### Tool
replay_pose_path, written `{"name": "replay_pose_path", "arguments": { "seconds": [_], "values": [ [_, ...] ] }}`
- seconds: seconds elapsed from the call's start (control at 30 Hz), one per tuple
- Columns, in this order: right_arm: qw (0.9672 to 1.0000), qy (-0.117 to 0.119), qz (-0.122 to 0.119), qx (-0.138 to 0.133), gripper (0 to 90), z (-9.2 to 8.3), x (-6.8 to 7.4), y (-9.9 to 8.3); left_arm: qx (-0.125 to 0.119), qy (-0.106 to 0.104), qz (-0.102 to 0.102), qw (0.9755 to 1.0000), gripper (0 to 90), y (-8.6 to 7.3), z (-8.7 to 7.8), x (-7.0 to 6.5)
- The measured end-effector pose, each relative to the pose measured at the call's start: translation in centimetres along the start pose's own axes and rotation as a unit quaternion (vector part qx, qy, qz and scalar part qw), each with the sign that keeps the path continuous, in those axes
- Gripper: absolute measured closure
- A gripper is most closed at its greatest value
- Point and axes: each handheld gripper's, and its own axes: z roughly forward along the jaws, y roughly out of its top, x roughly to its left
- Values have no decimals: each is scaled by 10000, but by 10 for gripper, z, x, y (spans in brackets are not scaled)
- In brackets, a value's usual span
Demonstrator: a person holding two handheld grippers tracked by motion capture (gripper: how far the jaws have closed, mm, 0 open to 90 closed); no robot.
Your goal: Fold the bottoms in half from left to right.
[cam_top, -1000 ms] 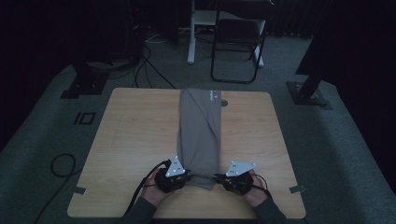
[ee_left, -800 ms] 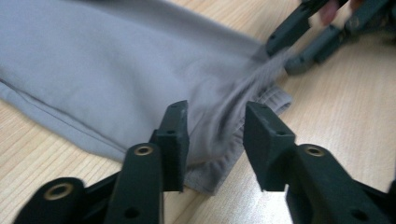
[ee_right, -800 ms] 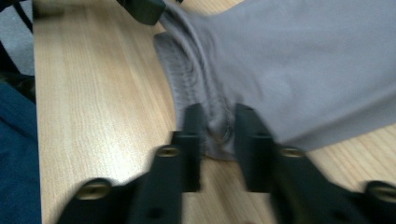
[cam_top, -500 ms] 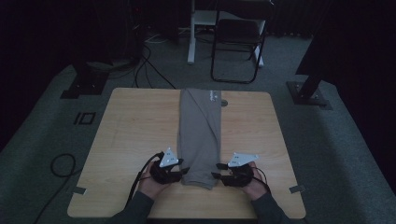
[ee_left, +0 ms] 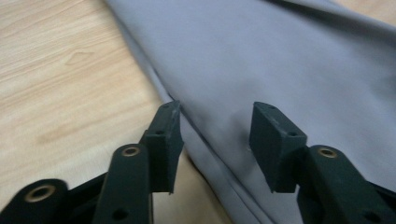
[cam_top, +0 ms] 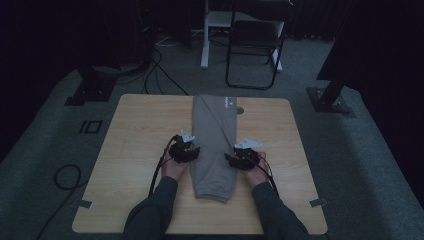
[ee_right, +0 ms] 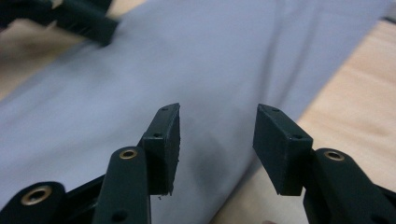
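Note:
A grey garment [cam_top: 215,140], folded into a long narrow strip, lies along the middle of the wooden table [cam_top: 135,130]. My left gripper [cam_top: 186,151] sits at its left edge, about halfway down. In the left gripper view that gripper [ee_left: 215,135] stands open over the folded edge of the grey cloth [ee_left: 280,60]. My right gripper [cam_top: 239,159] sits at the strip's right edge. Its own view shows the gripper [ee_right: 217,137] open above the cloth [ee_right: 196,60], nothing between the jaws.
A dark folding chair [cam_top: 255,45] and a white stand [cam_top: 205,35] are on the floor beyond the table. Black bases [cam_top: 330,100] stand to either side. Cables [cam_top: 65,175] trail on the floor at the left. Bare wood lies left and right of the garment.
Both grippers have moved away from the near end of the garment, up its sides to about its middle. The near hem now lies flat on the table.

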Motion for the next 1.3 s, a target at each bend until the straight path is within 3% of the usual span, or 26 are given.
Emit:
{"name": "replay_pose_path", "arguments": {
  "seconds": [0.17,0.3,0.4,0.5,0.57,0.8,0.93,1.1,1.2,1.3],
  "values": [
    [9990,-274,359,4,517,25,-18,16,40,200,-251,9995,508,10,16,11],
    [9980,-397,486,84,526,42,-25,25,88,208,-413,9989,537,14,26,19],
    [9972,-469,537,205,544,53,-27,28,106,207,-499,9985,591,16,28,21],
    [9964,-486,646,270,558,58,-27,28,65,157,-402,9990,754,16,28,19],
    [9962,-538,618,293,592,57,-26,27,33,128,-405,9991,820,15,28,16],
    [9969,-464,559,295,612,50,-24,22,15,50,-435,9990,849,7,19,12],
    [9979,-361,427,324,632,37,-18,12,46,-54,-340,9994,850,-1,10,7],
    [9983,-263,385,339,645,21,-10,0,54,-280,-371,9989,850,-16,-6,-2],
    [9985,-223,343,352,653,9,-2,-9,70,-336,-204,9992,849,-25,-16,-11],
    [9987,-140,290,405,659,-2,7,-17,67,-411,-175,9990,849,-35,-26,-17]
  ]
}}
